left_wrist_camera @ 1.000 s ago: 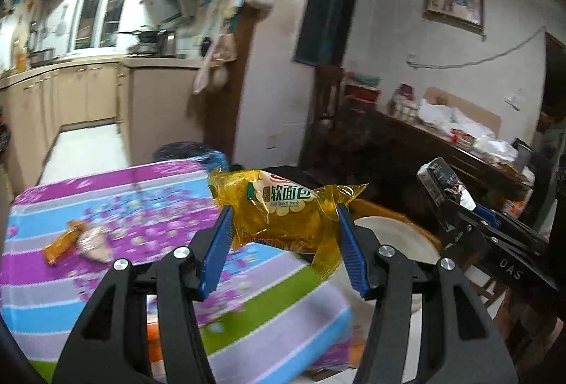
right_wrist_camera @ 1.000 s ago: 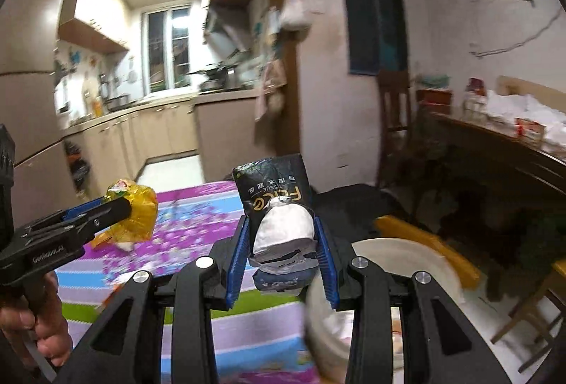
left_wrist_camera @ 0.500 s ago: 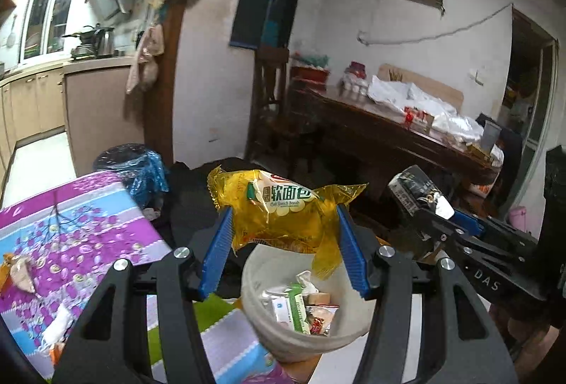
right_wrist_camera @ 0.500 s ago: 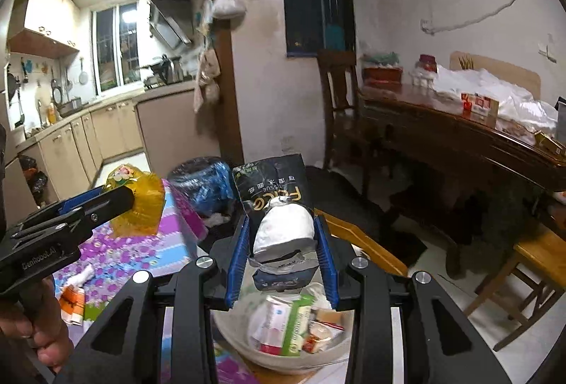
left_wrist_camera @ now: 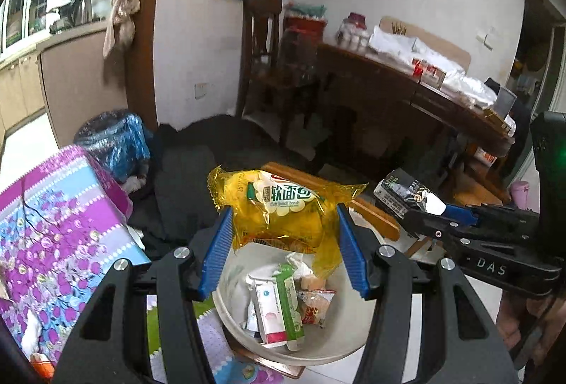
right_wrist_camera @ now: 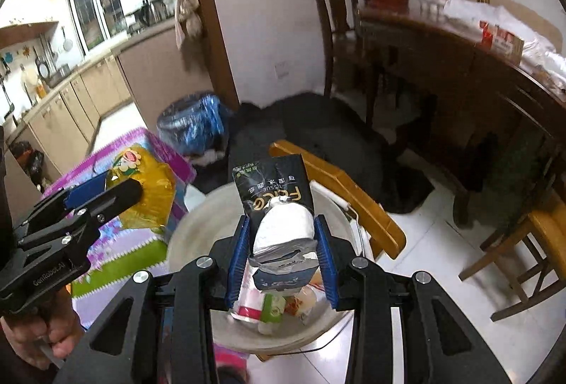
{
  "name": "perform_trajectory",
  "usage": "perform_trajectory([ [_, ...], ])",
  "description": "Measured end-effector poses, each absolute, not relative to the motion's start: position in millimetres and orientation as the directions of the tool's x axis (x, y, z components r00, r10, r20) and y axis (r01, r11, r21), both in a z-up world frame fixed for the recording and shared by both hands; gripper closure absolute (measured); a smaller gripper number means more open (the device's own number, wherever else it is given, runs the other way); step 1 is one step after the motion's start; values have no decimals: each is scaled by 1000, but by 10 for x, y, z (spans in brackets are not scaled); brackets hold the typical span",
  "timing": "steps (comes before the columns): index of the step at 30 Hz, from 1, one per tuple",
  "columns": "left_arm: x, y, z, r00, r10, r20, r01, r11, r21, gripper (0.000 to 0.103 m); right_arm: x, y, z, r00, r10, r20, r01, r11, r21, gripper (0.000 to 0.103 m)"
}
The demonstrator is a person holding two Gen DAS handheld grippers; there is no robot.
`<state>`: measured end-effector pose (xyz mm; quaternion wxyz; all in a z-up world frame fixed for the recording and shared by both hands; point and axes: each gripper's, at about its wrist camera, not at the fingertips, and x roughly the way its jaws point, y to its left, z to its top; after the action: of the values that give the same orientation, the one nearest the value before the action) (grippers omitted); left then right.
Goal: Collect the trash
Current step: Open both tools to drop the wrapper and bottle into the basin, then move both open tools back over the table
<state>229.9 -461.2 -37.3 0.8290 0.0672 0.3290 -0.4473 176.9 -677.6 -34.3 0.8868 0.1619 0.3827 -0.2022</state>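
Trash is held in both tools and is poised above a pale bowl (left_wrist_camera: 353,341) low in both frames. In the left wrist view, at lower centre, a yellow bread wrapper (left_wrist_camera: 283,214) is pinched across its middle between the blue pads of the left tool (left_wrist_camera: 283,255). The film is judged to be very light, crinkly and slippery; its loose lower flap hangs free towards the bowl, so a hold on the bunched body rather than the thin edges is thought safer. In the right wrist view, at lower centre, a black tissue pack (right_wrist_camera: 279,225) is clamped by the right tool (right_wrist_camera: 281,256), a white wad of tissue bulging out of its torn front. The pack is judged soft and compressible, and the loose tissue might slip out if the squeeze were eased unevenly. Inside the bowl, small packets (left_wrist_camera: 279,309) are already gathered. Beyond, at the left of both frames, the surface is covered with a purple striped cloth (left_wrist_camera: 53,228). Farther back, a bin with a blue liner (right_wrist_camera: 192,122) is seen at centre left, with a dark sideboard (right_wrist_camera: 477,65) at upper right.
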Motion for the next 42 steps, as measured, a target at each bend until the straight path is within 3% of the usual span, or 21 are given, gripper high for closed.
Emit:
perform_trajectory([
  [10,2415,-4818,-733,362,-640,-678,771,614,-169,49,2014,-6769,-690,572,-216,-791,478,872,107,65],
  [28,2464,-4931,-874,347,-611,-711,770,619,-156,49,2080,-6787,-1013,547,-197,-814,482,869,114,64],
  [36,2489,-4950,-922,353,-584,-731,759,635,-141,43,2030,-6829,-1024,561,-194,-805,490,861,134,51],
  [42,2512,-4909,-922,364,-575,-733,746,650,-141,41,1989,-6819,-1009,567,-196,-800,491,860,137,50],
])
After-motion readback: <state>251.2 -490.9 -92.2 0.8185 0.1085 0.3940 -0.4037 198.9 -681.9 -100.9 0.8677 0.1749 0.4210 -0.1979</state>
